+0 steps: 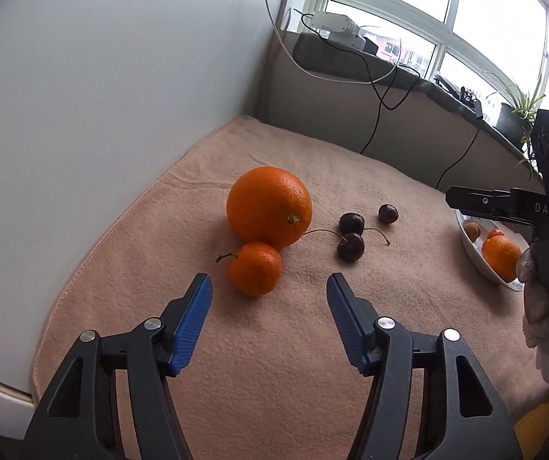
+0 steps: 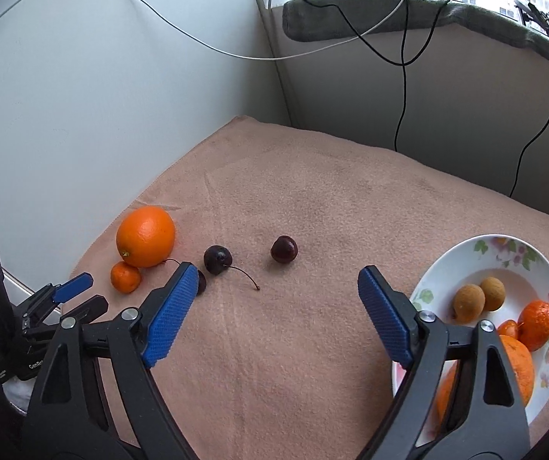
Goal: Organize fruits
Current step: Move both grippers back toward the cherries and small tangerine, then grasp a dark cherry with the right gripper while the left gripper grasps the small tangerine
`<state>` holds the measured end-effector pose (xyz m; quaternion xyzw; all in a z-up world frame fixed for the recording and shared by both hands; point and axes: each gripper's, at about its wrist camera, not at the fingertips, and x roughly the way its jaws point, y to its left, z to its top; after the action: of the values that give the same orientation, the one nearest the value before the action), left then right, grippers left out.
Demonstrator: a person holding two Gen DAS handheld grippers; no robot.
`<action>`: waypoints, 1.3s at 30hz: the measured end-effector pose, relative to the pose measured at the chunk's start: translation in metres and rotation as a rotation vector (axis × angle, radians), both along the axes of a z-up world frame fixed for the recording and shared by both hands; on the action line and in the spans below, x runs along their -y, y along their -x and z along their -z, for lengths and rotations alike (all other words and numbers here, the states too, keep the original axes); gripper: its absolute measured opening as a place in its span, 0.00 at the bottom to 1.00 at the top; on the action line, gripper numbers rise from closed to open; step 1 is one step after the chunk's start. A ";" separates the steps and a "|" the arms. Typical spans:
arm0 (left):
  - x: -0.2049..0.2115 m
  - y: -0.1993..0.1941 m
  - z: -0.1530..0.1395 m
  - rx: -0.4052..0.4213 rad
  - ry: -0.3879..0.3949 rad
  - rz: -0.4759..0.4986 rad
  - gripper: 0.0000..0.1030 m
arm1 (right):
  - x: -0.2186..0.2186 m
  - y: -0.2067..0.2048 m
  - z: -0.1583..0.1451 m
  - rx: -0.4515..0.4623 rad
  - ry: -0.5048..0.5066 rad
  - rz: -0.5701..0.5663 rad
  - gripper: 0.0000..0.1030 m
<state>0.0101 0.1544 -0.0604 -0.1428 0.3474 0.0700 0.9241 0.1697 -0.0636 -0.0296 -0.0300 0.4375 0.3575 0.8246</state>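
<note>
Small orange [image 1: 254, 268] on towel [image 1: 274, 345], touching big orange [image 1: 269, 207], cherries [image 1: 351, 247] just beside. Left gripper [image 1: 269, 299] jaws apart, empty; right gripper [image 2: 274, 299] wide, empty. Small orange probably light, round, rolls; pinch middle gently.

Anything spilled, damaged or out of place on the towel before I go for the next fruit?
Nothing spilled or damaged. Only the unsorted fruit is still loose on the towel: big orange, mandarin touching it, and three cherries outside the plate.
</note>
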 end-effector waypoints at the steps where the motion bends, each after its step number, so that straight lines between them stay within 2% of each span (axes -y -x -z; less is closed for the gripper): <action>1: -0.002 -0.001 0.002 -0.002 0.009 0.002 0.57 | -0.003 -0.002 0.004 -0.010 0.003 -0.002 0.76; 9: -0.012 -0.006 0.008 -0.012 0.053 0.005 0.46 | -0.035 -0.015 0.025 -0.065 0.053 -0.021 0.53; 13: -0.013 -0.008 0.010 -0.019 0.058 0.012 0.44 | -0.044 -0.023 0.034 -0.073 0.081 -0.002 0.52; 15: -0.013 -0.010 0.010 -0.022 0.053 0.013 0.43 | -0.046 -0.026 0.037 -0.086 0.085 0.000 0.45; 21: -0.015 -0.018 0.014 -0.039 0.041 0.023 0.42 | -0.053 -0.028 0.043 -0.085 0.110 -0.002 0.42; 24: -0.016 -0.024 0.018 -0.054 0.047 0.028 0.36 | -0.056 -0.030 0.045 -0.086 0.117 -0.002 0.39; 27: -0.015 -0.027 0.020 -0.060 0.040 0.033 0.34 | -0.058 -0.032 0.046 -0.083 0.122 0.003 0.39; 36: -0.016 -0.025 0.019 -0.056 0.044 0.033 0.33 | -0.063 -0.038 0.055 -0.089 0.148 0.010 0.25; 39: -0.016 -0.025 0.019 -0.055 0.047 0.033 0.33 | -0.062 -0.038 0.056 -0.090 0.151 0.008 0.24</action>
<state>0.0354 0.1700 -0.0795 -0.1568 0.3765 0.0507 0.9117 0.2081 -0.0018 -0.0858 -0.0742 0.4999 0.3212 0.8009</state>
